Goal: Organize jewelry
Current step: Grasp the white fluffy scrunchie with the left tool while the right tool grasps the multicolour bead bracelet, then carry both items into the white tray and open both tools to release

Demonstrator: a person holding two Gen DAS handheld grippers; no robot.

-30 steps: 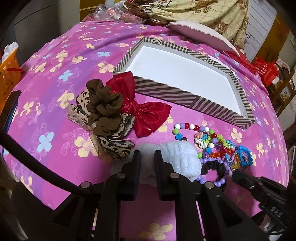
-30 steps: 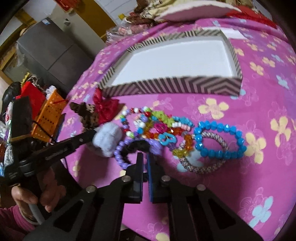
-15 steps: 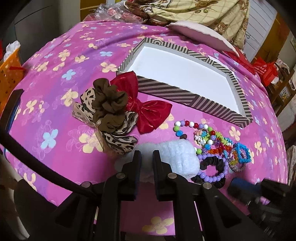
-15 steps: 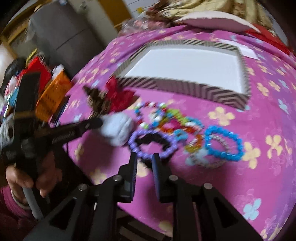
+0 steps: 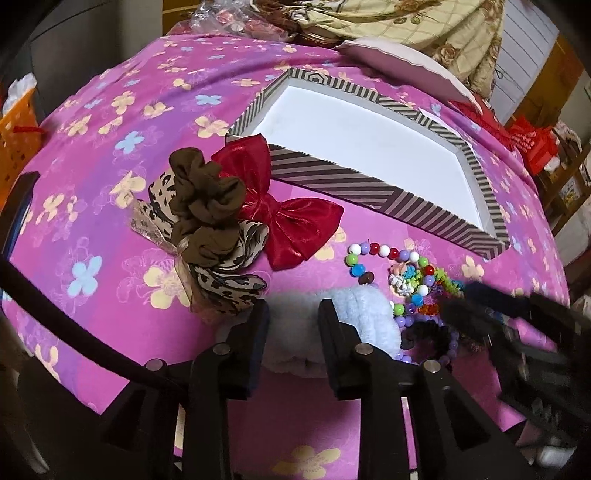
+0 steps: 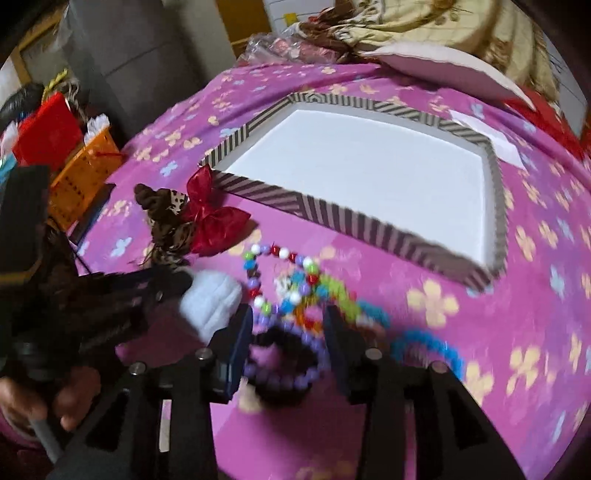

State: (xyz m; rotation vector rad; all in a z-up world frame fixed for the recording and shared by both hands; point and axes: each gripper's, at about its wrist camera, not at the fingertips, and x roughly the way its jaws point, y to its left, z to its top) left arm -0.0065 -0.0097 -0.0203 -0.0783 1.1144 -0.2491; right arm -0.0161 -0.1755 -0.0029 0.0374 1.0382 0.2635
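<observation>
Left wrist view: near the front edge of the floral-covered bed (image 5: 110,155), the pale blue scrunchie (image 5: 295,325) is straddled by the left gripper (image 5: 293,314), jaws opening, while the purple bead bracelet (image 6: 317,354) is framed by the right gripper (image 6: 288,325), jaws likewise opening and spread.

A magenta cloth with yellow and blue flowers (image 5: 110,155) covers the bench. Behind it lie a cream checked blanket (image 5: 424,26) and a pale pink cushion (image 5: 399,62). A grey cabinet (image 6: 147,55) stands on the left, with an orange plastic basket (image 6: 85,166) near it. Red bags (image 5: 532,144) sit on the right by wooden shelving (image 5: 565,184).
</observation>
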